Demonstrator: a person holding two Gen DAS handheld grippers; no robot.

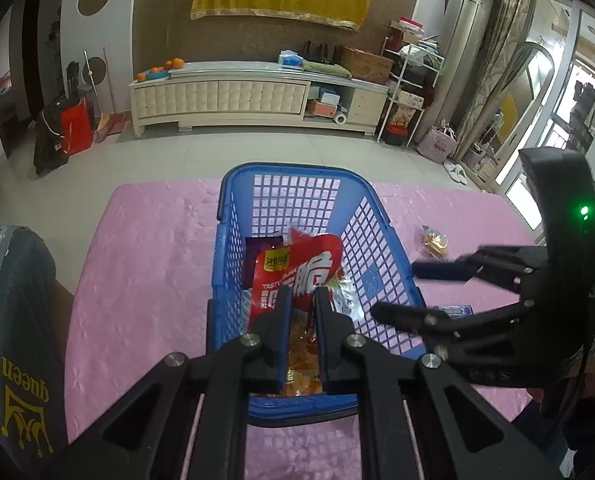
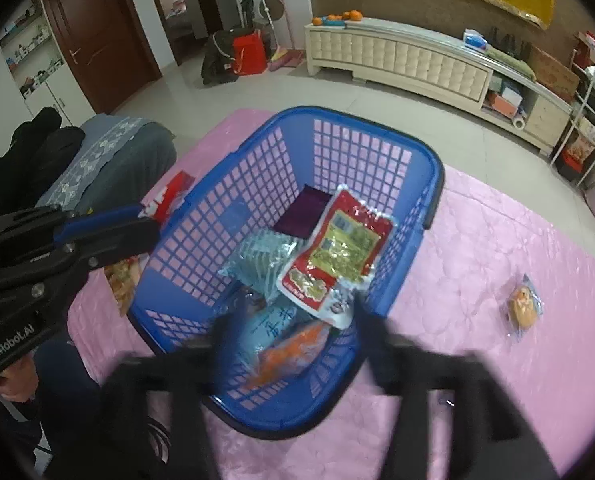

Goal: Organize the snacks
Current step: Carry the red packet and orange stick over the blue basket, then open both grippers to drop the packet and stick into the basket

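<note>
A blue plastic basket (image 1: 233, 216) stands on the pink tablecloth and also shows in the right wrist view (image 2: 253, 184). My left gripper (image 1: 301, 300) is shut on a red snack bag (image 1: 297, 268), held over the basket's near end. In the right wrist view the left gripper (image 2: 145, 226) sits at the basket's left side. My right gripper (image 2: 289, 316), blurred, is open and empty above the basket; it also shows in the left wrist view (image 1: 393, 290). The basket holds a red and yellow packet (image 2: 337, 252), a purple packet (image 2: 303, 212), silvery packets (image 2: 263, 256) and an orange one (image 2: 293, 352).
A wrapped bun (image 2: 523, 306) lies on the pink cloth right of the basket, also in the left wrist view (image 1: 435, 242). A small white-blue packet (image 1: 455, 311) lies near the basket. A grey cushioned seat (image 2: 109, 160) stands left of the table. A cream cabinet (image 1: 257, 96) lines the far wall.
</note>
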